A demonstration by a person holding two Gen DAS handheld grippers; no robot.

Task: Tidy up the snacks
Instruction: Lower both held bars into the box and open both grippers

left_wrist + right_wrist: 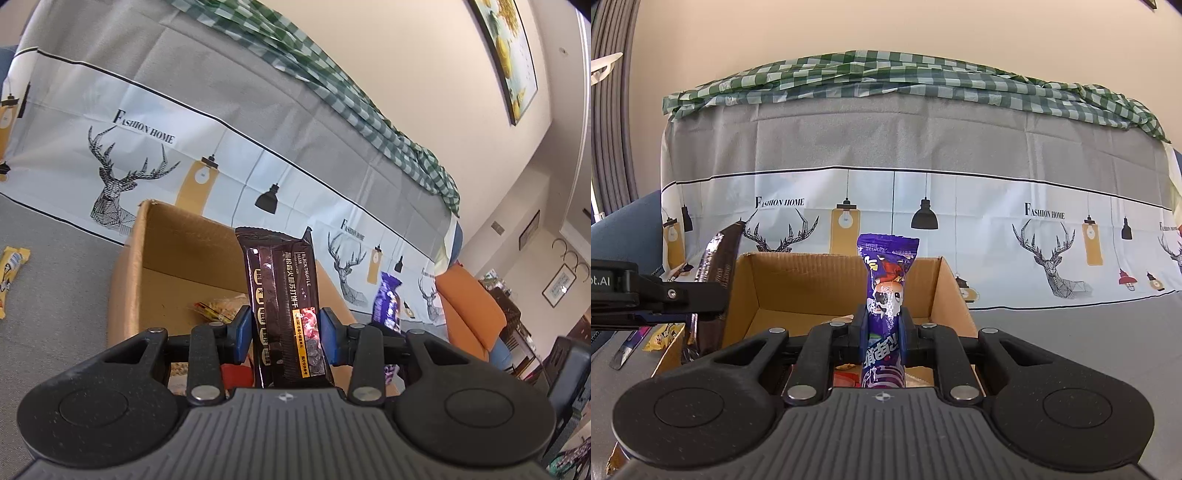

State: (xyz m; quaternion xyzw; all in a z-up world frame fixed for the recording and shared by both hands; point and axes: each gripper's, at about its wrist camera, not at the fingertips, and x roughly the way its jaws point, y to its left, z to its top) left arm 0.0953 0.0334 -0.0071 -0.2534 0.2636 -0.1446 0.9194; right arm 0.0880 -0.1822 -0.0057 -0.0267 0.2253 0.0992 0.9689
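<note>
My left gripper (286, 334) is shut on a dark brown black-truffle cracker packet (284, 280) and holds it upright over the open cardboard box (129, 258). My right gripper (884, 328) is shut on a purple snack packet (886, 280), upright above the same box (945, 291). The left gripper with its brown packet (716, 280) shows at the left of the right wrist view. The purple packet (386, 299) shows to the right in the left wrist view. Several snacks lie in the box bottom (218, 308).
A yellow snack packet (9, 269) lies on the grey cloth left of the box. More packets (661, 336) lie left of the box in the right wrist view. A sofa back with deer-print cloth (923, 206) stands behind. An orange cushion (469, 306) sits at the right.
</note>
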